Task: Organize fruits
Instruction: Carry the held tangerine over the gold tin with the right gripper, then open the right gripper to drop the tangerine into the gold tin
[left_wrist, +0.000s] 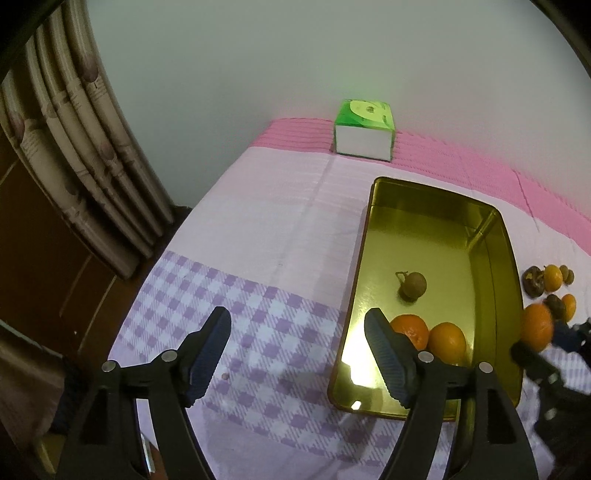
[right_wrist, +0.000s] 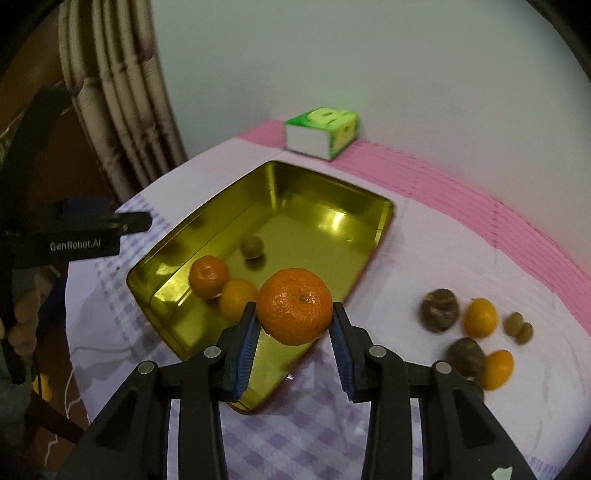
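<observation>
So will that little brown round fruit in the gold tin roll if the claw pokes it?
Probably: the little brown fruit looks round, and the gold tin floor looks smooth and shiny. Its stem might make it wobble. The walls should stop it.

The tray (right_wrist: 373, 236) is gold-coloured metal, glossy and mirror-like, its floor throwing back bright glare. The mandarin (right_wrist: 294, 311) has a shiny, finely pitted peel. The right claw (right_wrist: 293, 328) is matt black plastic with ribbed blue pads (right_wrist: 246, 347). The cloth (left_wrist: 258, 229) is matt woven fabric, ribbed across its pink band. The tissue pack (left_wrist: 364, 130) wears slick printed wrapping. The curtain (left_wrist: 85, 147) is dull patterned fabric.
</observation>
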